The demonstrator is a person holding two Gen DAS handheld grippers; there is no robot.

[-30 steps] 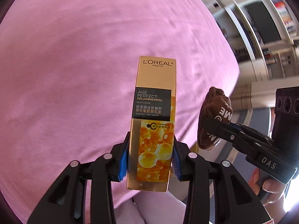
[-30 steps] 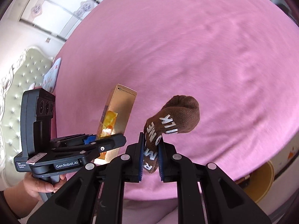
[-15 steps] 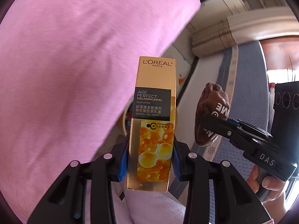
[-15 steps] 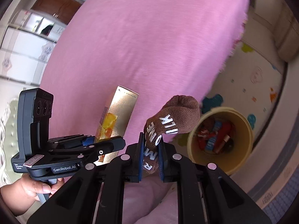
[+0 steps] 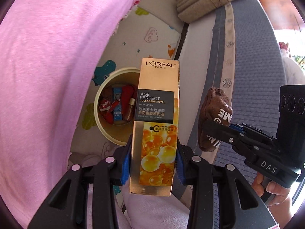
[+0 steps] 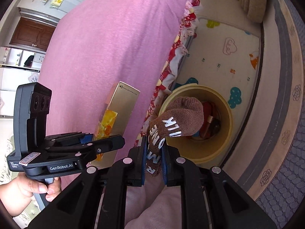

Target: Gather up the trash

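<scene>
Two grippers: both of mine are clamped on a piece of trash, side by side in the air beside the bed.
Left gripper (image 5: 154, 167): my blue pads (image 5: 126, 165) press the lower sides of a gold L'Oréal carton (image 5: 156, 122), jaws only as wide as the carton.
Carton: upright, its top pointing away from me, its upper half overlapping the bin's right side in the left wrist view.
Right gripper (image 6: 154, 167): jaws nearly together, pinching a brown sock (image 6: 177, 120) with white lettering.
Sock: its rounded end sticks up past my fingertips and, in the right wrist view, covers part of the bin's opening.
Bin (image 6: 227, 131): a round tan tub on the floor close to the bed's edge, beyond both grippers.
Bin contents: red and blue wrappers (image 5: 114, 106) and a small brownish tube lie inside.
Floor: a pale play mat (image 6: 228, 43) with cartoon clouds under the bin, a grey patterned rug (image 6: 286, 114) beside it.
Bed: a pink cover (image 5: 47, 66) fills the left side.
</scene>
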